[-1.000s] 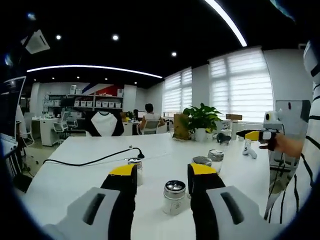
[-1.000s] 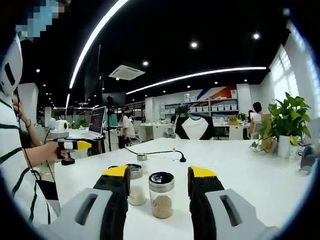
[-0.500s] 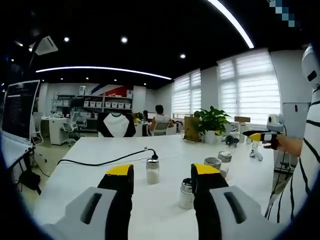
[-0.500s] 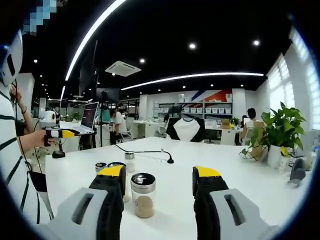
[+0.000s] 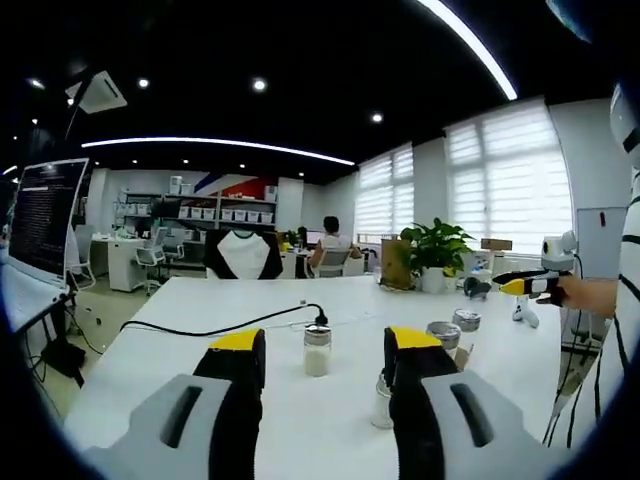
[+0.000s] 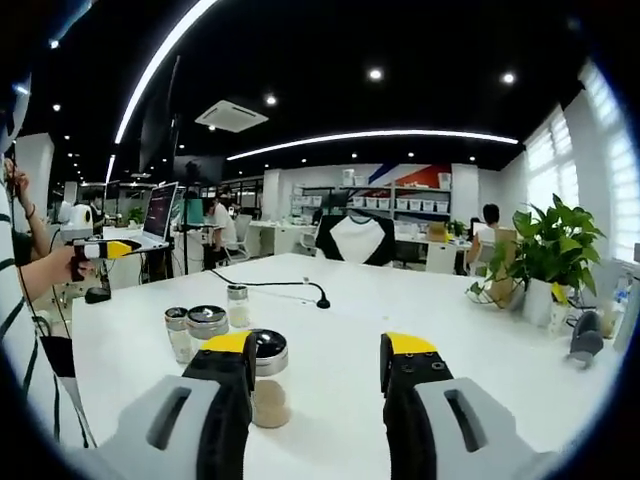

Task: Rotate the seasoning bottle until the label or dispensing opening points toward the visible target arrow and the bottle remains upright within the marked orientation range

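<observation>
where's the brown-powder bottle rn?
Right gripper view: the brown-powder bottle stands upright on the white table, partly behind the right gripper's left jaw.

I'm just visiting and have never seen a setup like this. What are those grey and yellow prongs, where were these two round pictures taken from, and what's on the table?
No robot here: a person holds a handheld gripper in each hand, each carrying a fisheye camera looking along its fingers. One picture is from the left gripper, one from the right gripper. Both are open, holding nothing. On the white table stand several small seasoning bottles: one with brown contents, one with white contents. A black cable and potted plant are there too.
</observation>
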